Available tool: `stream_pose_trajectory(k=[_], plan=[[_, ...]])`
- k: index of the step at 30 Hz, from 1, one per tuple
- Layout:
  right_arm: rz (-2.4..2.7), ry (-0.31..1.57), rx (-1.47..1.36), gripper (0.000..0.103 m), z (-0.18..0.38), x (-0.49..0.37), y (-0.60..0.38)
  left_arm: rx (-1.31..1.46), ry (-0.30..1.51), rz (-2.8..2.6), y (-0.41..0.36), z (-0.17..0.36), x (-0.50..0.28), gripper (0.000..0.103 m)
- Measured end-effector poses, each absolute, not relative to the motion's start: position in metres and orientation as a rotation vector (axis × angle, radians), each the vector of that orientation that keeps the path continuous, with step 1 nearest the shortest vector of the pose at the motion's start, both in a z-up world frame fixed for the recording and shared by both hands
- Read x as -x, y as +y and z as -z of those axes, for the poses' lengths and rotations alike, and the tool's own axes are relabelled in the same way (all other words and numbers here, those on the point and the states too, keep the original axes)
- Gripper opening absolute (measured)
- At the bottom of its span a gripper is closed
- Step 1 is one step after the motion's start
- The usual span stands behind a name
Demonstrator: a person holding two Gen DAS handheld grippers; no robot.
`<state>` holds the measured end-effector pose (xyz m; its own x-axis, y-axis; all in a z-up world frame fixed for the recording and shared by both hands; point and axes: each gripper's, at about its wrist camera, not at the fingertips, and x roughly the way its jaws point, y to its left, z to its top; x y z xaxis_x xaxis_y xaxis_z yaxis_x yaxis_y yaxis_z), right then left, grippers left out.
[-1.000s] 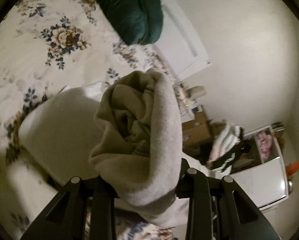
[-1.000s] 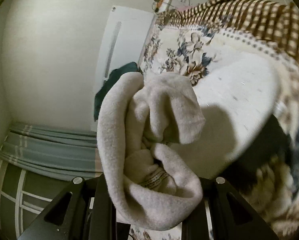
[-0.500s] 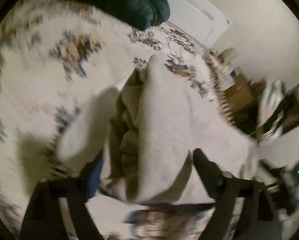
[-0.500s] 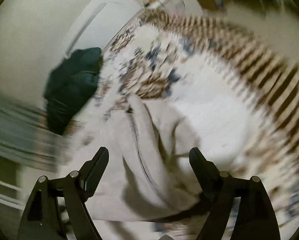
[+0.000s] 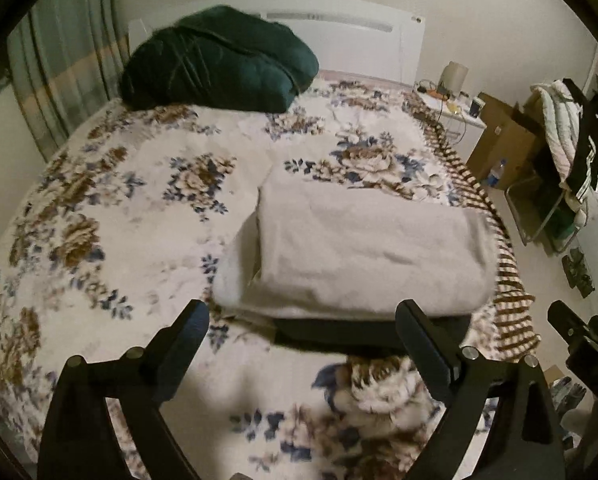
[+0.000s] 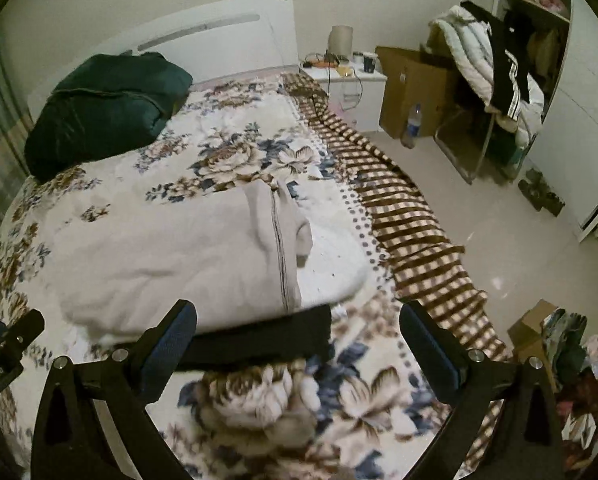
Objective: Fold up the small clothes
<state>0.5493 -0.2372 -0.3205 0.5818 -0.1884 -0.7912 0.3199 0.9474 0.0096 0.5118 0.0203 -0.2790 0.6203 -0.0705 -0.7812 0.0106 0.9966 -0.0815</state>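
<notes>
A dark, flat thing (image 5: 373, 334) lies under the near edge of the folded beige garment (image 5: 363, 248); only a strip of it shows and I cannot tell what it is. The near flowers of the floral bedspread (image 5: 111, 208) are blurred. The garment lies folded into a thick rectangle on the bed, near its striped right border (image 6: 415, 220), well apart from the dark green bundle (image 5: 219, 60) by the white headboard (image 5: 339, 28). From the right wrist view, a stitched seam and a loose flap show at the garment's right end. The left gripper (image 5: 301, 330) and right gripper (image 6: 297, 330) both hang above the bed, jaws wide and still parting, nothing between them.
</notes>
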Motion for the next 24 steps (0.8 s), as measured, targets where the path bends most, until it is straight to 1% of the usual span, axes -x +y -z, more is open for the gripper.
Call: stream_pose_trajectory(k=[2,10,17,24], plan=[[0.292,0.874,-0.144,0.103,0.294,-0.523,-0.231,0.069,0.884,0.042,0.021,0.26,-0.492,0.095],[0.232,0.778,-0.07,0.103,0.184,-0.399,-0.207,0.032,0.812,0.033,0.008,0.178,-0.372,0.095],[0.173,0.716,-0.059,0.103,0.104,-0.288,-0.209,0.029,0.765,0.019,-0.003,0.127,-0.29,0.095],[0.142,0.655,-0.039,0.103,0.038,-0.195,-0.209,0.045,0.735,0.022,-0.009,0.093,-0.234,0.095]])
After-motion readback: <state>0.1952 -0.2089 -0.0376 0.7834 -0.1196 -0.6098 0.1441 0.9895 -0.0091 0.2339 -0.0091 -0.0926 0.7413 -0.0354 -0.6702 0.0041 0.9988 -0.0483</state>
